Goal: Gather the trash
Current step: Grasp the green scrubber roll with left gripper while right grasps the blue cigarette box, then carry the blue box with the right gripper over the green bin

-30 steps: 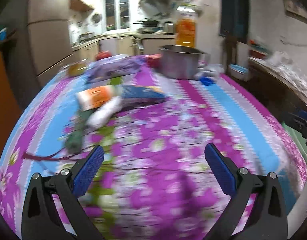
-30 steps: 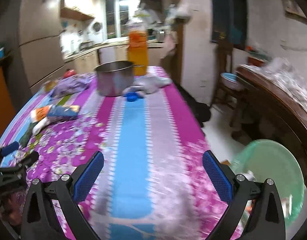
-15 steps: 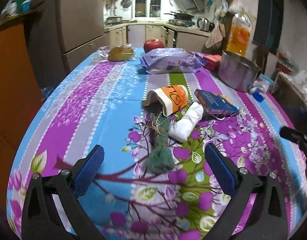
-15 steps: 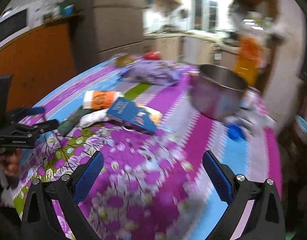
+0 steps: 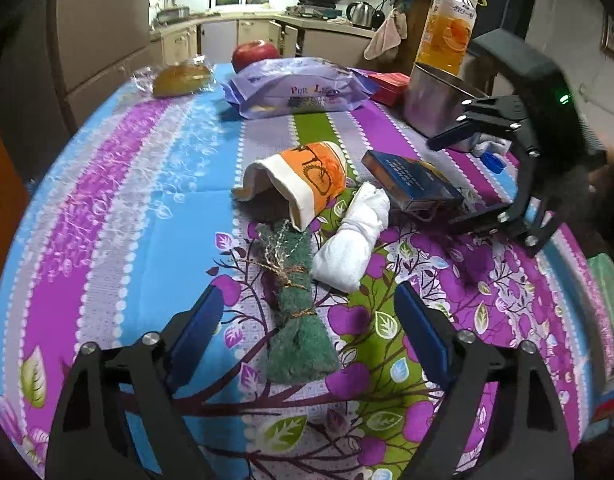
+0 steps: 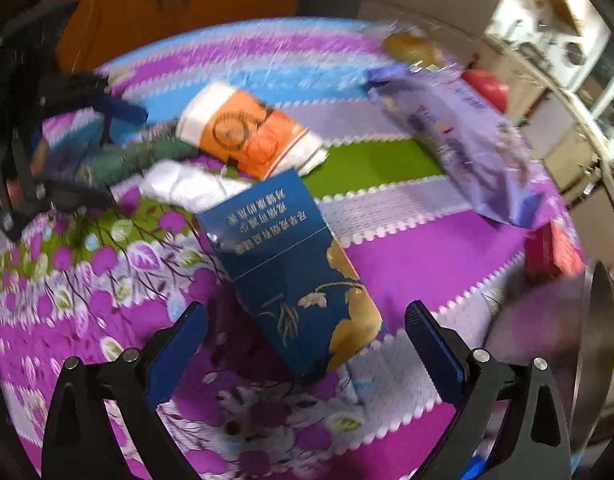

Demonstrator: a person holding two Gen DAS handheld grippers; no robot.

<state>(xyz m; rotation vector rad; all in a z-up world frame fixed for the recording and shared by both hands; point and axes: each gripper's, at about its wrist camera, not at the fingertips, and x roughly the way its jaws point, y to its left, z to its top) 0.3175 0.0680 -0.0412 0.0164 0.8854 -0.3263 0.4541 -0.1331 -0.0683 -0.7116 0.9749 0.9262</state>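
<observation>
Your left gripper [image 5: 305, 320] is closing, its jaws still wide, either side of the green scrubber [image 5: 297, 312] on the cloth [image 5: 127, 200] — pads not touching it. Your right gripper [image 6: 307, 344] stands wide open over the blue box's [image 6: 295, 276] near end, holding nothing. The crushed cup [image 5: 303, 180] lies at twelve o'clock from the scrubber, the white wad [image 5: 355, 244] at one.

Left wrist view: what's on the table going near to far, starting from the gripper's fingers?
Green scrubber → white wad → orange paper cup → purple snack bag → red apple.
</observation>
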